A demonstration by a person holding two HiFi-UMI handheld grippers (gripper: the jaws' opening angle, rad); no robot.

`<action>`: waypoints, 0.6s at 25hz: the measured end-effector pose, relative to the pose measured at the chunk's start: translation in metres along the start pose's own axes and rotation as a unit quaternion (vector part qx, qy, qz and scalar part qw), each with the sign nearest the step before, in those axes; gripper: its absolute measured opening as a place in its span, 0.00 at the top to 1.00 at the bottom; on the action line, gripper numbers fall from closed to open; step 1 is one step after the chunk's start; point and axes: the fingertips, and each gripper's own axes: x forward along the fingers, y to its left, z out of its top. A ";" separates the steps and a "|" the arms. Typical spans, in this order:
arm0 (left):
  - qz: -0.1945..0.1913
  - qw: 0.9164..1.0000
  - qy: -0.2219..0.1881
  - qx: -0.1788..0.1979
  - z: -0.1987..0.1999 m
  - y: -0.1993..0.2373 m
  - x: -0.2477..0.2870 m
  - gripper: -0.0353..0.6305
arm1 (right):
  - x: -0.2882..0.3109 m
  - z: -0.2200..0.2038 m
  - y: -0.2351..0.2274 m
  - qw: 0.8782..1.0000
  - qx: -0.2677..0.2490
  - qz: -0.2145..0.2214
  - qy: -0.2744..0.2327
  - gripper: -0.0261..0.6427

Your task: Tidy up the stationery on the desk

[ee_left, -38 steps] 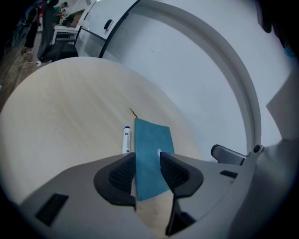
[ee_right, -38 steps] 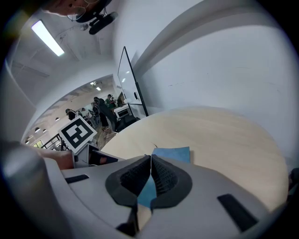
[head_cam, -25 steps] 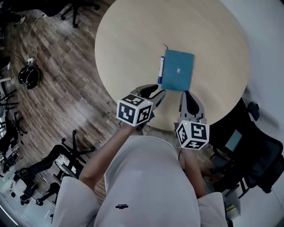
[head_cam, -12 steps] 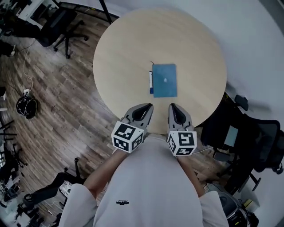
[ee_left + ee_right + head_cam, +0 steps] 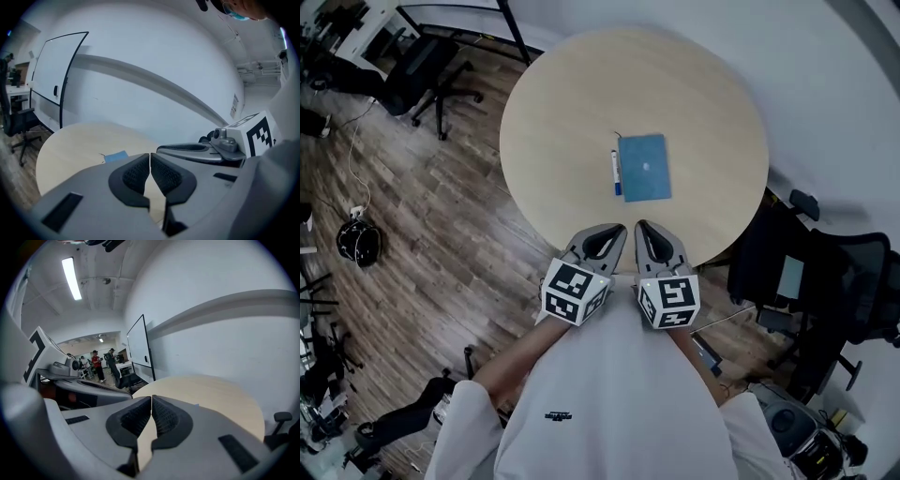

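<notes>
Items, left to right as seen from my head:

1. Floor (image 5: pixel 441 216): wood-pattern planks. A black rounded object (image 5: pixel 358 242) lies on it at far left, too small to identify. Black office chairs (image 5: pixel 427 66) stand at upper left.

2. Round table (image 5: pixel 572 94): pale wood top, against a white wall.

3. Pen (image 5: pixel 616 175): white barrel, blue end. It lies flat on the table just beside the left edge of the notebook and parallel to it. I cannot tell whether the two touch.

4. Notebook (image 5: pixel 645 168): blue cover, closed, flat, roughly mid-table and towards my side.

5. My left gripper (image 5: pixel 617 228): held over the near rim of the table and pointed at the notebook, but apart from it. Its own view shows the ribbed pads (image 5: pixel 137 174) pressed together with nothing between them.

6. My right gripper (image 5: pixel 641 227): just beside the left one, level with it and aimed the same way. Its pads (image 5: pixel 165 417) are likewise closed on each other, empty.

7. Black chair (image 5: pixel 825 281): at the right, pushed near the table's edge.

Background, from the gripper views: a framed whiteboard (image 5: pixel 56 79) stands beyond the table, and people (image 5: pixel 96 364) stand in the far room.
</notes>
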 end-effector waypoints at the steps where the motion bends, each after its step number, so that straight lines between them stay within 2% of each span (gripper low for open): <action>1: 0.000 1.000 -0.002 0.002 0.001 0.001 -0.001 0.91 | -0.001 0.003 0.001 1.000 -0.005 -0.001 -0.003 0.91; 15: 0.006 1.000 -0.014 -0.013 0.000 0.009 -0.014 0.91 | -0.004 0.004 -0.002 1.000 -0.001 -0.028 -0.009 0.91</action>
